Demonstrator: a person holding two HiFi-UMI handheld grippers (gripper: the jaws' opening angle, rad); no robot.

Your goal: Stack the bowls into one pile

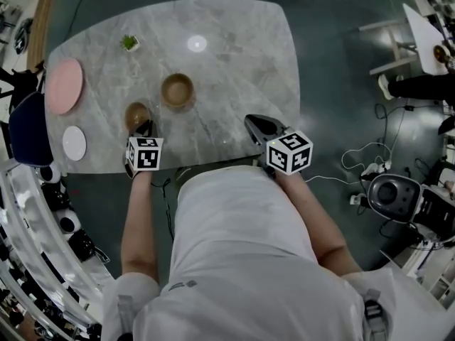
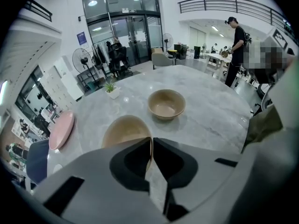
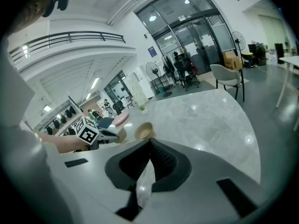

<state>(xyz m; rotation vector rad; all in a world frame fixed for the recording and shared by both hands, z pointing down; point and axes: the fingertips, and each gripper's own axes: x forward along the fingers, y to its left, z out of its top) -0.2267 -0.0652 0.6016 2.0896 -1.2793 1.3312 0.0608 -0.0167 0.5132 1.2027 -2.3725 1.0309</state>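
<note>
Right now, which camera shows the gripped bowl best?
Left gripper view: the gripped bowl looms large, rim between the jaws. Head view shows it small from above; right gripper view, barely, behind the left hand-held gripper.

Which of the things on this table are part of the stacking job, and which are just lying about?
Job: near bowl, pinched by the left gripper; far bowl.
Lying about: pink plate; white plate; small potted plant.
</note>
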